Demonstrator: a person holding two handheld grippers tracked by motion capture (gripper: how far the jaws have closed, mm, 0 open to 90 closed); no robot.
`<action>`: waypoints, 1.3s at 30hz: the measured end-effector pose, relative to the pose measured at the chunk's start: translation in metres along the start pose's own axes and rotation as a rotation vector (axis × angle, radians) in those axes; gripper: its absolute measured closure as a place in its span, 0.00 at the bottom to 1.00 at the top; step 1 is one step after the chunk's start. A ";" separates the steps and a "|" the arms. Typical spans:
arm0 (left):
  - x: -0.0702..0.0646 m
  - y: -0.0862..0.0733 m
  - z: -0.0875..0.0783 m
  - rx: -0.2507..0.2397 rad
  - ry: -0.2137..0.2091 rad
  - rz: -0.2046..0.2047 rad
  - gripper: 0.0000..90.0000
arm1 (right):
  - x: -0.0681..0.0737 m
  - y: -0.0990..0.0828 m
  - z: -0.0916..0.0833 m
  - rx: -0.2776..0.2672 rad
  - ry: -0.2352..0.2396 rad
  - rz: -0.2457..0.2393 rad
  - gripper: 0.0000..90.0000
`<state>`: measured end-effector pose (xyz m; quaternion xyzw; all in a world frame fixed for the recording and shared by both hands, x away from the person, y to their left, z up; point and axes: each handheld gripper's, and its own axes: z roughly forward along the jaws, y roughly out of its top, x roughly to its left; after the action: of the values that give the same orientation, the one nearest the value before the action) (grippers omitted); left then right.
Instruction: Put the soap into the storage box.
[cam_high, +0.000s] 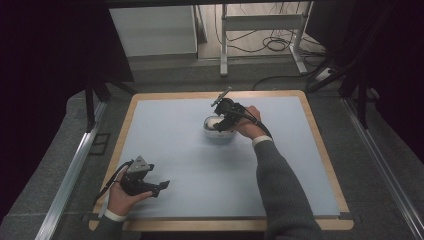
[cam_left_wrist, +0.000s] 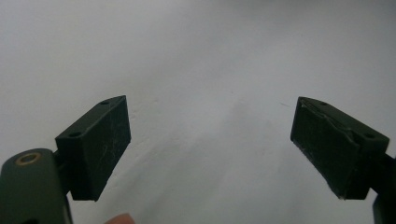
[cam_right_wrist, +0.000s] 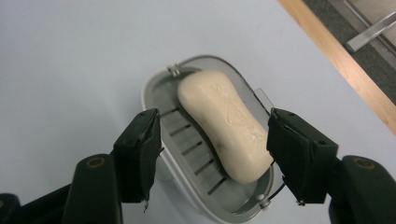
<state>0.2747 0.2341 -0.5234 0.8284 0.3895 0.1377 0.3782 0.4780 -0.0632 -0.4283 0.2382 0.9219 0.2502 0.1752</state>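
Note:
A cream bar of soap (cam_right_wrist: 225, 122) lies in a grey ribbed soap dish (cam_right_wrist: 187, 140) on the pale blue mat. From above, the dish (cam_high: 219, 136) sits near the table's middle, slightly toward the back. My right gripper (cam_right_wrist: 212, 149) hangs just over it, open, its jaws straddling the near end of the soap without touching it; in the high view this gripper (cam_high: 223, 120) covers part of the dish. My left gripper (cam_high: 162, 186) rests near the front left, held in a hand, and in its own view the left gripper (cam_left_wrist: 210, 144) stands open over bare mat.
The blue mat (cam_high: 175, 140) is framed by a wooden border (cam_high: 320, 150). A hinged clear lid edge (cam_right_wrist: 261, 95) shows behind the dish. Beyond the table stand a white frame (cam_high: 260, 35), floor cables (cam_high: 275, 45) and dark stands at both sides.

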 end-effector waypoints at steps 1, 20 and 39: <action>0.000 0.000 0.000 -0.003 0.001 -0.003 0.14 | 0.001 -0.001 -0.005 -0.014 0.005 0.007 0.36; 0.000 0.000 0.003 0.010 0.017 -0.003 0.14 | 0.026 -0.100 -0.044 -0.150 -0.004 0.167 0.32; 0.005 -0.002 0.000 0.009 0.038 -0.013 0.14 | 0.034 -0.203 -0.064 -0.174 -0.057 0.312 0.31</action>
<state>0.2768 0.2386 -0.5251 0.8248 0.4025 0.1491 0.3679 0.3498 -0.2241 -0.4937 0.3691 0.8433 0.3464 0.1806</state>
